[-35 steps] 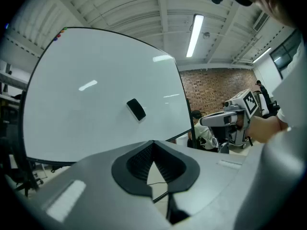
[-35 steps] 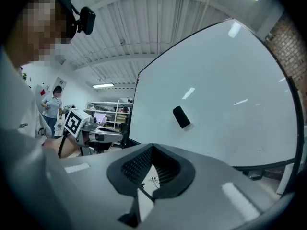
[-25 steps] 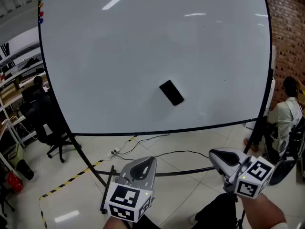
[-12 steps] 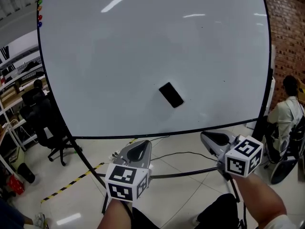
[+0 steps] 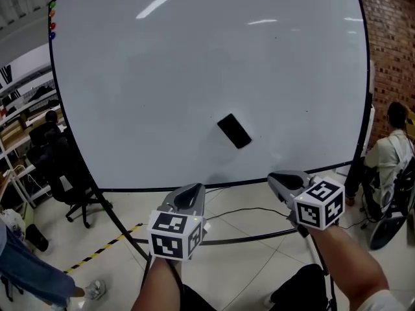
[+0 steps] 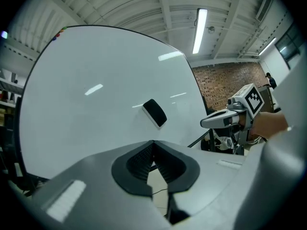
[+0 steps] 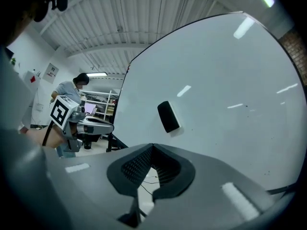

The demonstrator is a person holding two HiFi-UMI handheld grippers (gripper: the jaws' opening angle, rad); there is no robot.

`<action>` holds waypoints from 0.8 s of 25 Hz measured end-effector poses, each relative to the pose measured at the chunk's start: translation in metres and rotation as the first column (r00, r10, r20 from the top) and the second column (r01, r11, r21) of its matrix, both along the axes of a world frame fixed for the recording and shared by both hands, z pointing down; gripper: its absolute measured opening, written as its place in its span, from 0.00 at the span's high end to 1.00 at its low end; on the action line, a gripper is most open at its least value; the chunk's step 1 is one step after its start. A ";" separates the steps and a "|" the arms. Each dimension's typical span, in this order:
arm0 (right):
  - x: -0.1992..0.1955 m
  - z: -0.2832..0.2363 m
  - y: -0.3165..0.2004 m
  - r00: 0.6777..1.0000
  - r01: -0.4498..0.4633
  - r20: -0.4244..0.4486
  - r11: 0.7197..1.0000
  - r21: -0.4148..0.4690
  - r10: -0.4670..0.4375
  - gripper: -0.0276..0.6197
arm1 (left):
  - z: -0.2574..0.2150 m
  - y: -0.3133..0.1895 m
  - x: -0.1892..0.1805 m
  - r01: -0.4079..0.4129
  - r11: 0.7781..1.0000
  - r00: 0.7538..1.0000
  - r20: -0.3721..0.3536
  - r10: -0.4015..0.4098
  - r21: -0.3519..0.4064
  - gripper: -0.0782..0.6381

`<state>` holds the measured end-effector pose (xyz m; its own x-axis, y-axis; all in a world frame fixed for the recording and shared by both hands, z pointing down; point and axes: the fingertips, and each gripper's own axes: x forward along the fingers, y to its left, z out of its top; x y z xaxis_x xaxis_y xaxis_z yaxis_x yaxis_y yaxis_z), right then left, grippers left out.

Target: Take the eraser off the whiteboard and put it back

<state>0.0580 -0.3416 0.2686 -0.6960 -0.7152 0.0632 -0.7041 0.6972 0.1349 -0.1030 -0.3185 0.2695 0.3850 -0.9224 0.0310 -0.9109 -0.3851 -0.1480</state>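
Counts from my end: I saw one whiteboard (image 5: 194,76) and one eraser (image 5: 234,130). Two grippers were in frame, the left gripper (image 5: 188,193) and the right gripper (image 5: 283,179). I counted two marker cubes, a left cube (image 5: 174,235) and a right cube (image 5: 319,203). There were three coloured magnets (image 5: 52,24) that I could resolve. For people I got two clear ones, a seated person (image 5: 392,151) and a standing person (image 5: 26,271). A possible third was a dark figure (image 5: 50,131), but I couldn't tell. There was one office chair (image 5: 74,186) and one hazard tape strip (image 5: 97,248). The left gripper view showed one ceiling tube light (image 6: 200,30).
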 end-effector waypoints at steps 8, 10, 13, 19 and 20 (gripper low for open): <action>0.000 -0.003 -0.002 1.000 -0.009 -0.006 1.000 0.017 0.009 0.95 | 0.000 0.003 -0.001 -0.004 1.000 1.000 0.009 0.004 0.000 0.87; -0.002 -0.001 -0.002 1.000 -0.010 -0.010 1.000 0.020 0.010 0.95 | 0.003 0.004 -0.001 -0.007 1.000 1.000 0.016 0.007 -0.006 0.87; -0.002 -0.004 -0.004 0.999 -0.018 -0.028 0.999 0.050 0.019 0.95 | 0.004 0.004 0.003 -0.010 1.000 1.000 0.015 0.010 -0.010 0.87; -0.012 -0.018 -0.015 0.993 -0.042 -0.099 0.989 0.140 0.056 0.84 | 0.010 0.000 0.003 -0.010 1.000 1.000 0.008 0.010 -0.022 0.87; -0.013 -0.019 -0.016 0.992 -0.048 -0.110 0.988 0.150 0.065 0.83 | 0.011 0.000 0.003 -0.011 1.000 1.000 0.009 0.011 -0.022 0.87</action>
<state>0.0451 -0.3580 0.2498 -0.6488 -0.7603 0.0316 -0.7155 0.6237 0.3147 -0.1000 -0.3181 0.2800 0.3950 -0.9170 0.0547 -0.9052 -0.3987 -0.1474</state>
